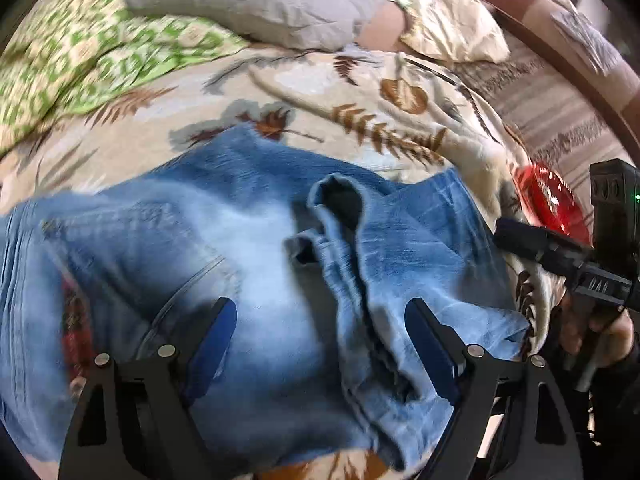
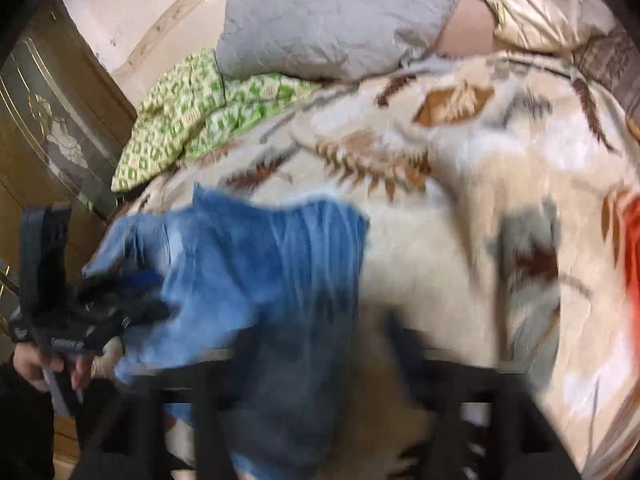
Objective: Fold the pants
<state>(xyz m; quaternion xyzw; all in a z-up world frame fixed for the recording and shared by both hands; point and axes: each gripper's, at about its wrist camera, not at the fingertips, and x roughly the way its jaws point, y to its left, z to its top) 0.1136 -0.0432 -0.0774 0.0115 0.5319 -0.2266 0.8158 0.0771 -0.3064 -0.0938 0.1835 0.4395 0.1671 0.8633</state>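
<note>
Blue jeans [image 1: 248, 264] lie bunched on a leaf-patterned blanket [image 1: 360, 92] near the bed's front edge, both grippers hovering over them with jaws spread.

Behind the jeans sit a grey pillow [image 1: 256, 4], a green-and-white patterned cloth [image 1: 80, 64] to the left and a cream pillow [image 1: 452, 28] to the right; a red object [image 1: 552, 204] lies at the right edge, and a brown wooden cabinet [image 2: 44, 136] stands far left. The jeans stretch roughly left to right, one open leg cuff [image 1: 340, 200] turned up in the middle. The left gripper [image 1: 320, 344] holds nothing between its blue pads. The right gripper [image 2: 320, 360] is blurred but wide apart, denim under its left finger.
</note>
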